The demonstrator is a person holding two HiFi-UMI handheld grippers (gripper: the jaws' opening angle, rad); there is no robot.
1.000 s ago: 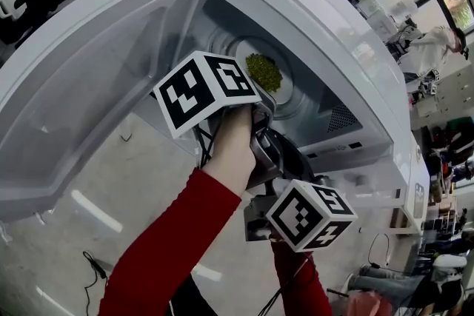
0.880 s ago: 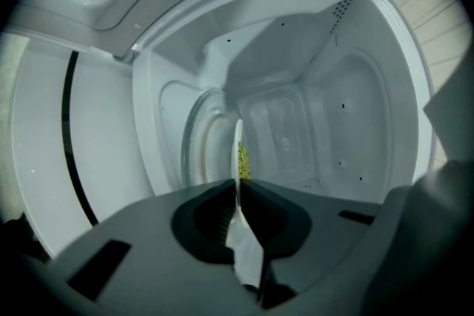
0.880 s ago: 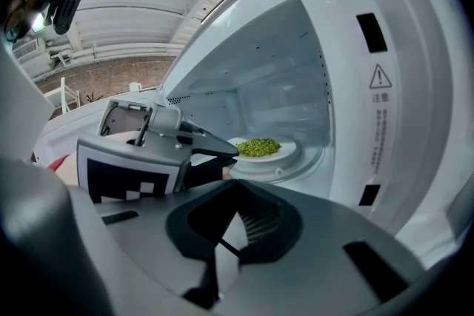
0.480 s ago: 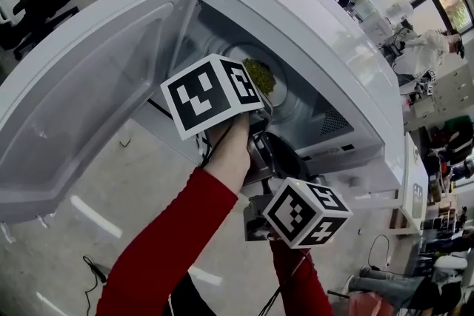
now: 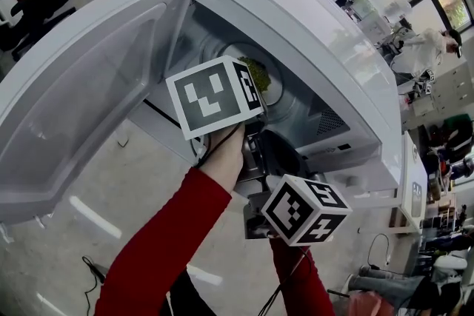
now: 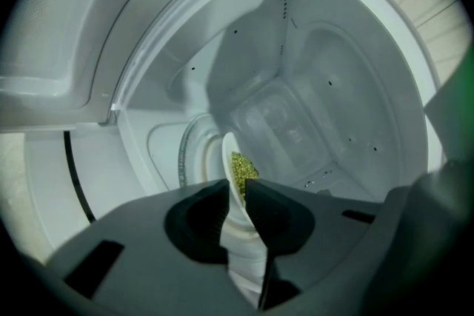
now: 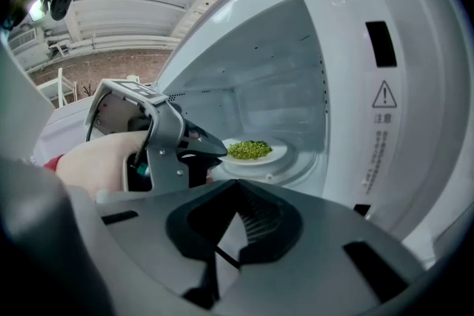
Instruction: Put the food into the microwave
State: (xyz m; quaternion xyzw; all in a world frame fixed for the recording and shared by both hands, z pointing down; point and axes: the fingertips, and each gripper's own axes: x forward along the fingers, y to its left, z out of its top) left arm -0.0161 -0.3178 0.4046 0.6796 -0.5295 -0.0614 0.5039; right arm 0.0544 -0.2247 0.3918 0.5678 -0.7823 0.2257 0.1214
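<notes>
A white plate of green food rests on the glass turntable inside the open white microwave. My left gripper reaches into the cavity and is rolled on its side. Its jaws are opening, with the near rim of the plate between them and the pads standing off it. The right gripper view shows the left gripper at the plate's left edge. My right gripper hangs back outside the opening, shut and empty, its marker cube low in the head view.
The microwave door is swung wide to the left. The cavity's right wall with vent holes and the control side bound the opening. A person and office furniture are far behind.
The left gripper has rolled about its own axis, so its cube shows a different face to the head view. The plate and the right gripper have stayed in place.
</notes>
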